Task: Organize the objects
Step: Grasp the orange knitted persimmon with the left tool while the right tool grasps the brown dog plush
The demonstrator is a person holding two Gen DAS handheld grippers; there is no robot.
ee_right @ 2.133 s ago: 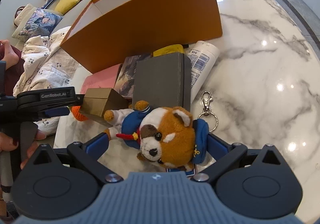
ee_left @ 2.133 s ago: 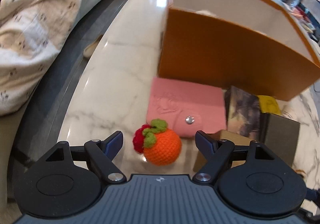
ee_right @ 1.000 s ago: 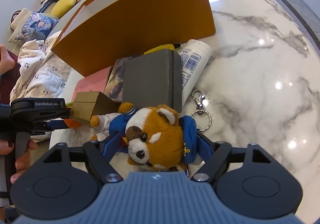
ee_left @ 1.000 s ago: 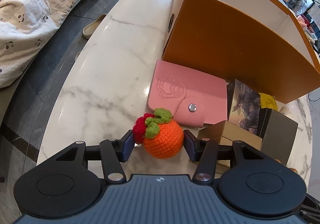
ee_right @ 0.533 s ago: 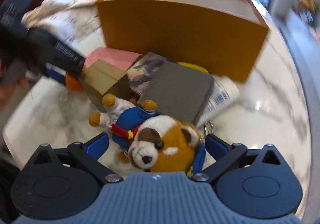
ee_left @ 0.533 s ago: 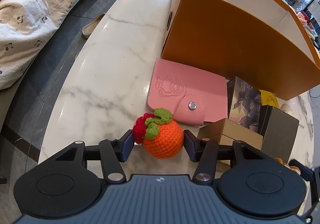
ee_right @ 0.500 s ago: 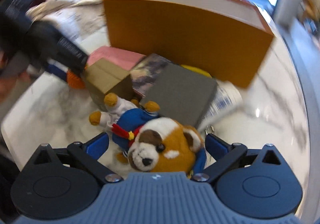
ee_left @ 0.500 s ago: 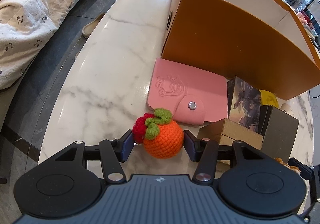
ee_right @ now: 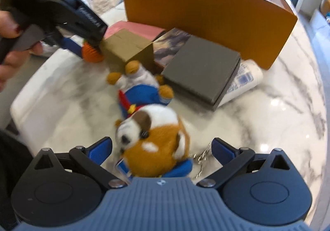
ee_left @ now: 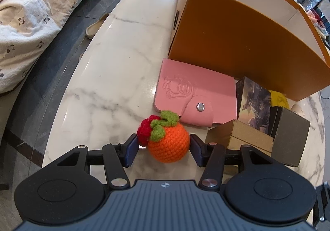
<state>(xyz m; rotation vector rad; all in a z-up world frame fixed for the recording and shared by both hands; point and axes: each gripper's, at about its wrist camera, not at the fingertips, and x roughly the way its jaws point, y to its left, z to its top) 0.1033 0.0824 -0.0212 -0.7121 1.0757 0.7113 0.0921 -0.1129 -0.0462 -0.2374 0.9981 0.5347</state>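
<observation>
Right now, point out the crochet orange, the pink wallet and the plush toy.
crochet orange [ee_left: 168, 146]: left wrist view, on its orange body.
pink wallet [ee_left: 191, 90]: left wrist view, on its flat cover.
plush toy [ee_right: 158, 146]: right wrist view, on its head.

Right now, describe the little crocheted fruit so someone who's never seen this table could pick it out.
Start at the big orange box on the marble table. A flat pink wallet lies in front of it, and at the wallet's near corner sits the crocheted orange, between the left gripper fingers. It is the only round, knitted thing there, with green leaves and a red tuft.
</observation>
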